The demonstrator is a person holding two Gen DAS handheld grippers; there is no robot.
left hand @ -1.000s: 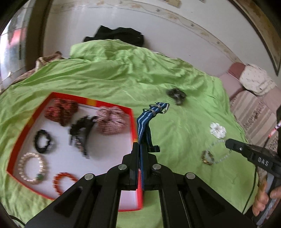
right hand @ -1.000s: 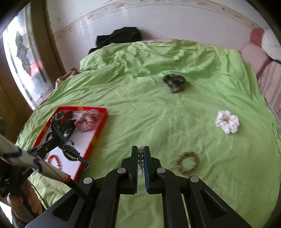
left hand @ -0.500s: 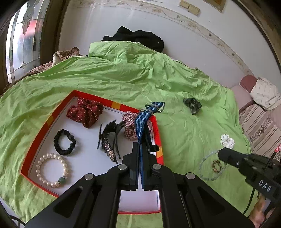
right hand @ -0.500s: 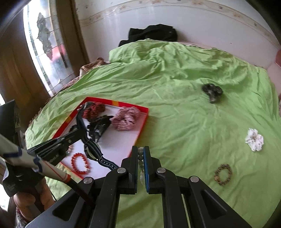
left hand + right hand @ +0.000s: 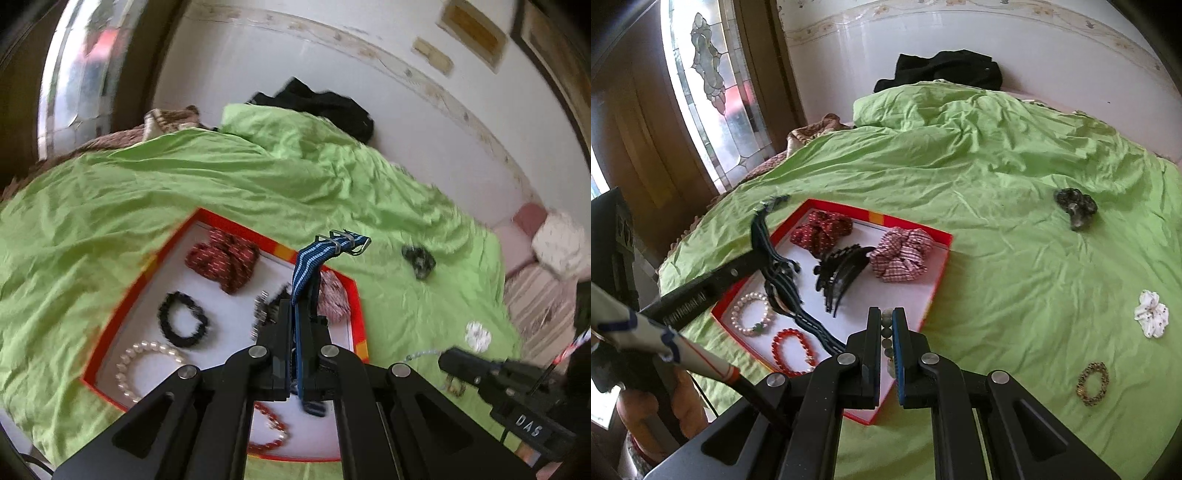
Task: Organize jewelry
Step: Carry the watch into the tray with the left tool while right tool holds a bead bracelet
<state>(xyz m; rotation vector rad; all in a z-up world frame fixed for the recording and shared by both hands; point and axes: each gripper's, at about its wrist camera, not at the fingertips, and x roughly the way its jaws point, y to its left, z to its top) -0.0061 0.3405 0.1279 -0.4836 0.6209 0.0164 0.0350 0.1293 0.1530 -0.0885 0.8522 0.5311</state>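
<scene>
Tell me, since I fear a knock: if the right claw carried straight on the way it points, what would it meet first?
Probably the white floor of the red tray, near its right wall, short of the checked scrunchie. The right claw points steeply down at it, shut on a bead bracelet. Depth is uncertain.

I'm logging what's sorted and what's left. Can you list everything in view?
tray: 1, red rim, on sheet
scrunchies: 2, red, in tray
claw clip: 1, black, in tray
pearl bracelet: 1, white, in tray
red bracelet: 1, in tray
black band: 1, in tray
dark clip: 1, on sheet
white scrunchie: 1, on sheet
brown bracelet: 1, on sheet
sheet: 1, green
strap: 1, blue striped, in left tool
bead string: 1, pale, in right tool
</scene>
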